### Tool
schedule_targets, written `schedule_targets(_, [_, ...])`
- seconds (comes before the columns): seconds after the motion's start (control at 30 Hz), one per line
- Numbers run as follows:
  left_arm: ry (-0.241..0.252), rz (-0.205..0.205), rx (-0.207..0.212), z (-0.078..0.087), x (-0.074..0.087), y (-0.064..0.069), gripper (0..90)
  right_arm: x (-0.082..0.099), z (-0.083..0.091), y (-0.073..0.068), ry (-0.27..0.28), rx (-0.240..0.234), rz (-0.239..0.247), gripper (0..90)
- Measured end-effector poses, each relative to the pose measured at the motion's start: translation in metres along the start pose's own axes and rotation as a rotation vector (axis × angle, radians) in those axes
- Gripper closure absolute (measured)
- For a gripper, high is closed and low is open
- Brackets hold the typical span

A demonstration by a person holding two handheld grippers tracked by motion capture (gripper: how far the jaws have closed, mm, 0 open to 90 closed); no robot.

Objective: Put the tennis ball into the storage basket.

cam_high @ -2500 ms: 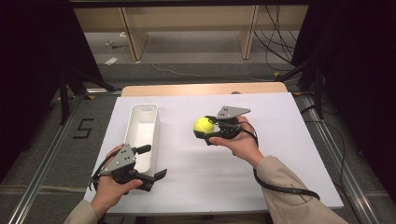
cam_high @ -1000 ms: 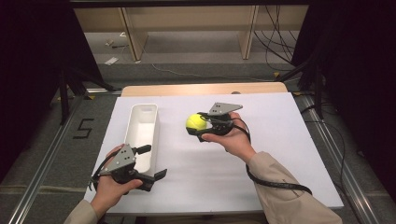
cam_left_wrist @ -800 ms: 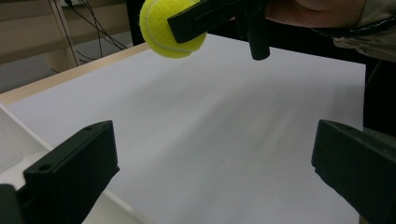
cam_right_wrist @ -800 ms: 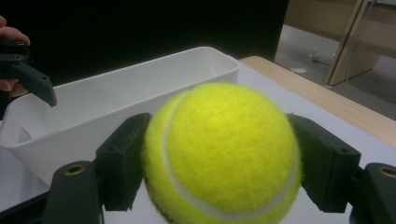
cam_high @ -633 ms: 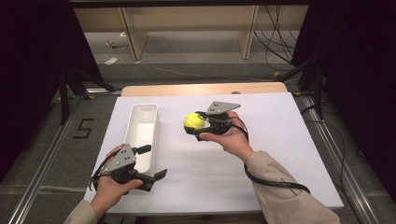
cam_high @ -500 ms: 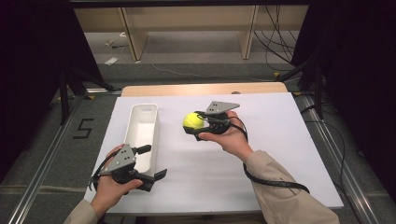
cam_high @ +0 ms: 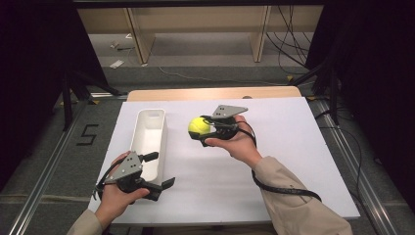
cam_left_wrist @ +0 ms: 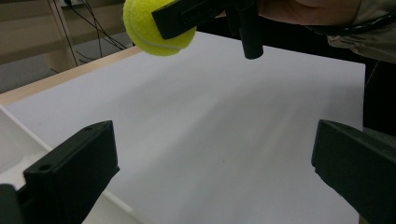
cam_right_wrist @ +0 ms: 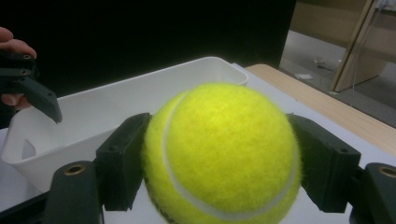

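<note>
One round, fuzzy yellow tennis ball (cam_high: pixel 198 126) sits squeezed between the right gripper's (cam_high: pixel 204 131) black jaws, up above the white table (cam_high: pixel 293 147). One long, smooth white tub (cam_high: pixel 148 142) lies nearby. The left gripper (cam_high: pixel 164 171) gapes wide, holding nothing.

Your bench (cam_high: pixel 293 161) carries a white top with a wooden edge at its far side. Grey floor (cam_high: pixel 205 54) beyond holds wooden furniture legs (cam_high: pixel 137 36) and loose cables (cam_high: pixel 288 44). Dark curtains (cam_high: pixel 34 73) flank both sides.

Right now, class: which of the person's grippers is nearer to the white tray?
Left. The left gripper sits against the white tray at its near end; the right gripper, clamping the tennis ball, is apart, beside it.
</note>
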State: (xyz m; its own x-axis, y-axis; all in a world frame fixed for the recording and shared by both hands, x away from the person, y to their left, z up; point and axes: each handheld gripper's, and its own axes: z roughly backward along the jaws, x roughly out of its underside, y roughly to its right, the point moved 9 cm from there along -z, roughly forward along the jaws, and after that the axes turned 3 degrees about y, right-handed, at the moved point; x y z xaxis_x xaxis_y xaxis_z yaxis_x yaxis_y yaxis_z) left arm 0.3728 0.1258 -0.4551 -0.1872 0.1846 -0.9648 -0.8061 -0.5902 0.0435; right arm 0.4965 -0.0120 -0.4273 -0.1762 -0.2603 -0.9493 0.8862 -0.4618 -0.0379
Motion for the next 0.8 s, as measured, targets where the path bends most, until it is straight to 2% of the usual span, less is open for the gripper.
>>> schedule_targets(0.8, [0.001, 0.0, 0.001, 0.0001, -0.0001, 0.0002, 0.1, -0.0063, -0.009, -0.0044, 0.01, -0.015, 0.005, 26.5])
